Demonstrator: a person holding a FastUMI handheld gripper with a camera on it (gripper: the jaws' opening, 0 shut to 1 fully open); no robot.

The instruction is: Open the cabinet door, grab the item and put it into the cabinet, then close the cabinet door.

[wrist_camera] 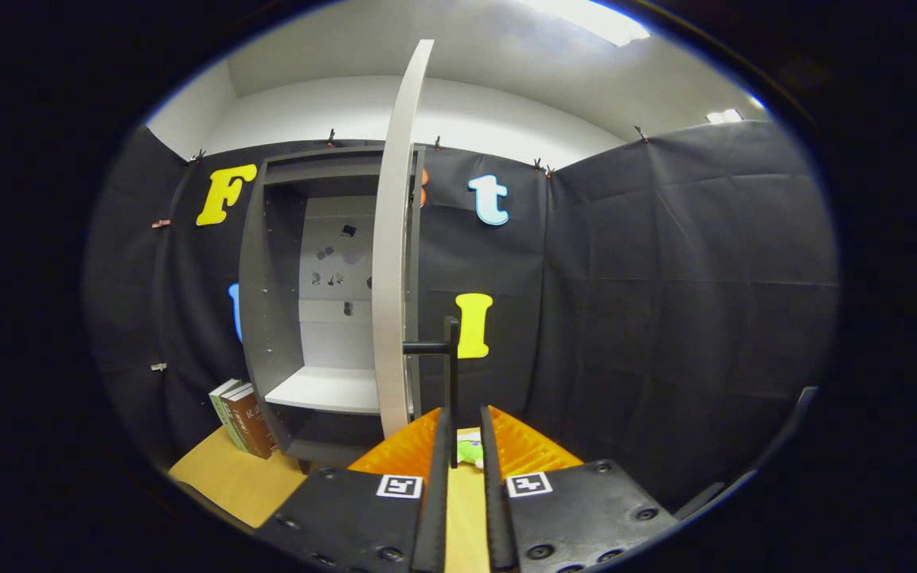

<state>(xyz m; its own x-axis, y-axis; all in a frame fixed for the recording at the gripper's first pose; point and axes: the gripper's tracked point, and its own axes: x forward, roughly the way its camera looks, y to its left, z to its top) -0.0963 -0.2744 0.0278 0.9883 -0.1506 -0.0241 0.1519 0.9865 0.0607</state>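
Black cloth walls close the booth around a tan counter (228, 477), where a grey cabinet (267, 318) is placed with 2 books (242, 418) just beside it. Its door (391, 263) is seen swung open, edge-on. The gripper (465, 434) is held nearly together around the door's thin black handle (450, 374); whether both fingers press it cannot be told. A white shelf (323, 390) inside is bare. The item, a small green soft toy (470, 452), lies between the fingers on the counter. It is judged light and squashy, best pinched at its middle.

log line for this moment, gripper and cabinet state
phase: opening door | cabinet door: swung open | gripper: fingers close around door handle, contact unclear | green item: on table, ungrasped
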